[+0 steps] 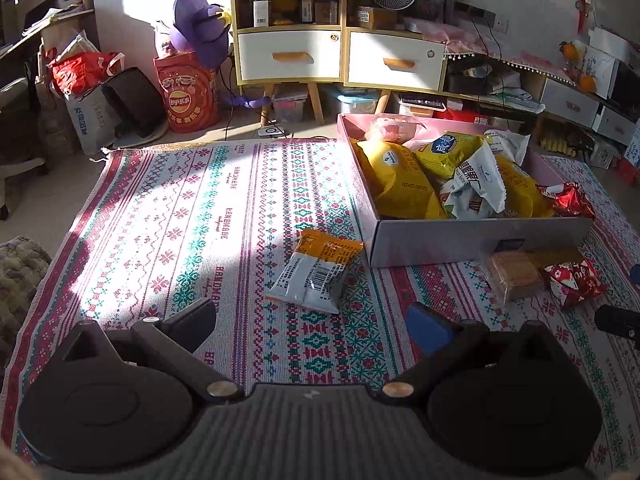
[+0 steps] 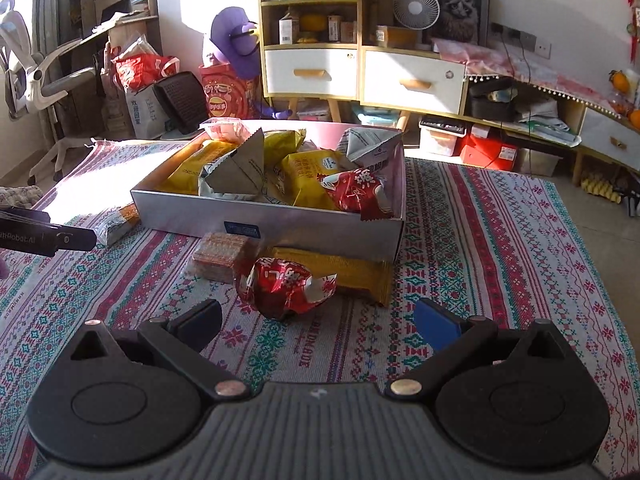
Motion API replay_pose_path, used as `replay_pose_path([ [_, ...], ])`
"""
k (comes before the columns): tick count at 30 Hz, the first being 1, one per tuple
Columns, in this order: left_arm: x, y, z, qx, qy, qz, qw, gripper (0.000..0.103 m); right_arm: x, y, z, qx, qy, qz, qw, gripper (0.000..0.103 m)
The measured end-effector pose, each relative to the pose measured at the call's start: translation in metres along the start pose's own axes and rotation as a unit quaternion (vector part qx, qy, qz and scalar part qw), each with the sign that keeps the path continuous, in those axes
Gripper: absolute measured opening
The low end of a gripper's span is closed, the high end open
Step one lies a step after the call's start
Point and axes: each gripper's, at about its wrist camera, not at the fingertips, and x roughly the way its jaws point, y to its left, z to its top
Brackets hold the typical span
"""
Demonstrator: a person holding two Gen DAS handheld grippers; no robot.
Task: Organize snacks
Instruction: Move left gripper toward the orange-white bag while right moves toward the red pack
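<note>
Woven patterned rug [image 2: 460, 248] lies under both tongs, each spread apart and empty. Just beyond the right tongs [image 2: 316, 326] sits one red foil packet [image 2: 286, 286], then one wafer pack [image 2: 222, 256] and one gold bar [image 2: 352, 270]. One orange-and-white packet [image 1: 316, 270] lies ahead of the left tongs [image 1: 312, 320]. Farthest, one box [image 2: 280, 224] holds many snacks.

Home living room: patterned woven floor rug [image 1: 200, 208], yellow-framed white-drawer cabinets [image 1: 292, 56], white desk fan [image 2: 416, 6], framed cat picture [image 2: 460, 4], white office chair [image 2: 28, 72].
</note>
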Motion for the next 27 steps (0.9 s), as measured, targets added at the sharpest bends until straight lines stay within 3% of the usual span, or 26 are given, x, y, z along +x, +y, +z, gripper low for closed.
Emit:
replay_pose_path([
  [7,0.025,0.002,-0.011,0.024,0.008,0.012,0.9996,0.103,0.015,0.011,-0.010,-0.019,0.006,0.000,1.000,0.102],
  [22,0.043,0.004,0.003,0.021,-0.010,-0.020,0.9995,0.103,0.031,0.015,-0.006,-0.004,-0.002,-0.003,1.000,0.102],
  [27,0.046,0.000,0.009,0.024,-0.005,-0.031,0.9992,0.094,0.031,0.018,-0.005,-0.008,-0.004,-0.001,1.000,0.097],
])
